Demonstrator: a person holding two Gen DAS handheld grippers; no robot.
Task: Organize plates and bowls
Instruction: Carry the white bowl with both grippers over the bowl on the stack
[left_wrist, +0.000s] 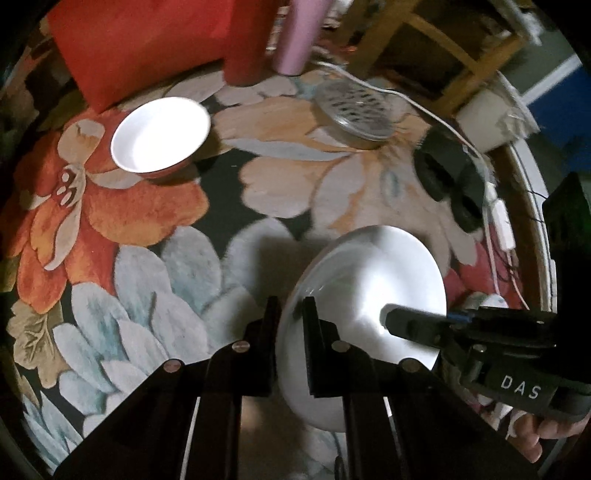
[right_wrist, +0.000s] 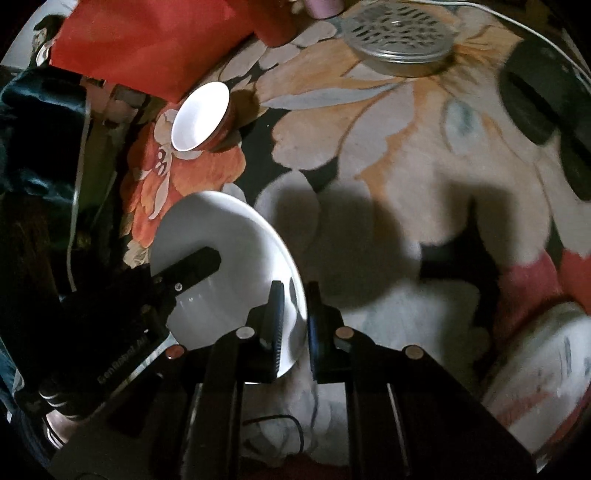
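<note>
Holding the plate (left_wrist: 369, 291) at lower right with both grippers, left gripper (left_wrist: 290, 314) and right gripper (right_wrist: 295, 306) each pinching its rim. Probably carrying it now. Next, likely needing a slow, level move toward the bowl (left_wrist: 160, 134) at upper left.

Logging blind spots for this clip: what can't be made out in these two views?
- White plate: near rim, left wrist view, hidden behind the left hand-held gripper.
- Plate's underside and whether it touches the floral rug: unseen in either view.
- Black object: right wrist view, blurred and cut by the edge.
- Right hand-held gripper straddles the rim; contact unclear.
</note>
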